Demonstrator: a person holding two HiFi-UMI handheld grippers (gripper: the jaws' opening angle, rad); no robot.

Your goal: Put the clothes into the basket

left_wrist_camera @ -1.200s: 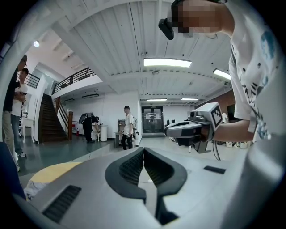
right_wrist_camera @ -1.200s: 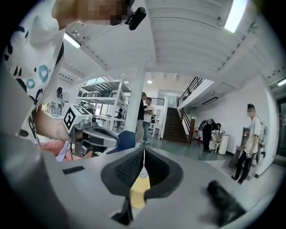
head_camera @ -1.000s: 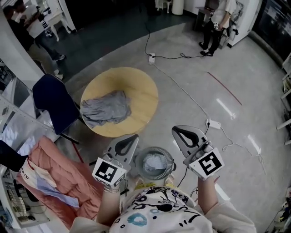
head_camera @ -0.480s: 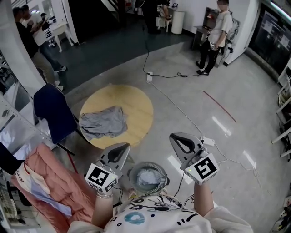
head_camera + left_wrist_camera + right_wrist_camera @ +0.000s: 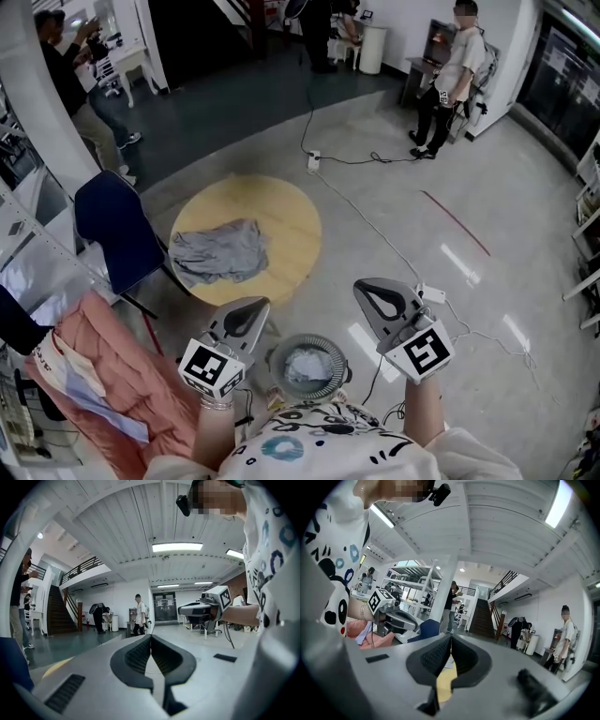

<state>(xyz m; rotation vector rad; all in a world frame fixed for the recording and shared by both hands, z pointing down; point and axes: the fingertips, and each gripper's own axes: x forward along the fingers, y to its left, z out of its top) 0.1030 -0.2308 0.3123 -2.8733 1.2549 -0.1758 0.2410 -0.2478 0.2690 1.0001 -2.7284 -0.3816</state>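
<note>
Two grippers are up in front of the person, side by side but well apart. L gripper [image 5: 246,315]: jaws closed tip to tip, nothing btwn them. R gripper [image 5: 379,296]: same, jaws pressed together, empty. Thru the slot under its tips, a bit of yellow tabletop shows in its own view. Each gripper's view catches the other one off to the side, marker cube showing.

Basket [image 5: 343,354], round, sits on the floor btwn the two grippers, just in front of the person, w/ a white cloth [image 5: 306,362] inside. Grey shirt [image 5: 219,251] lies crumpled on the round yellow table [image 5: 284,214], on the left part of the top, well apart from both grippers and the basket. Table stands just beyond the basket.

Blue chair [image 5: 114,225] is beside the table on its left. Pink cloth [image 5: 117,370] is piled at the person's left, w/ a pale blue piece on it. Cable [image 5: 367,208] runs across the grey floor right of the table. One bystander [image 5: 457,66] stands far right, another person [image 5: 67,70] far left.
</note>
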